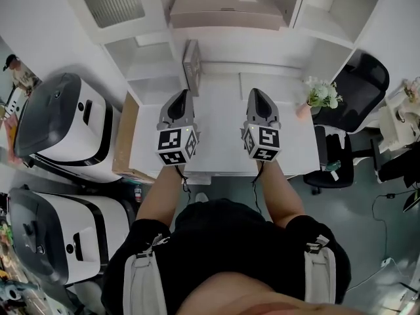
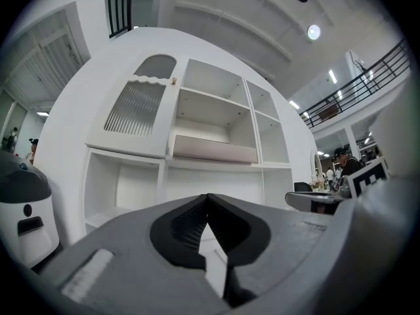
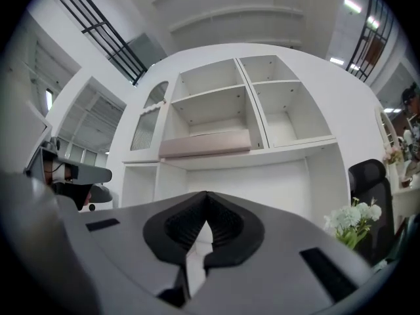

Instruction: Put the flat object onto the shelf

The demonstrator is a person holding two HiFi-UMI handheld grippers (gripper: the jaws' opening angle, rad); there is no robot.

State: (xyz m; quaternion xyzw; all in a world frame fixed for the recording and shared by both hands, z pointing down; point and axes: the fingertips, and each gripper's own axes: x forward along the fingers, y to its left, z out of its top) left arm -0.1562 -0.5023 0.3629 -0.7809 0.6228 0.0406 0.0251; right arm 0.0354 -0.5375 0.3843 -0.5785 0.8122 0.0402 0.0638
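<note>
The flat object, a wide pinkish-beige box, lies on a middle board of the white shelf unit; it also shows in the left gripper view and the right gripper view. Both grippers hover side by side over the white desk, apart from the box. My left gripper is shut with nothing between its jaws, its tips meeting in its own view. My right gripper is shut and empty too. Both point level at the shelf unit.
A thin grey panel stands upright at the desk's back left. A vase of white flowers sits at the desk's right edge, with a black chair beyond. White machines and a cardboard sheet stand at the left.
</note>
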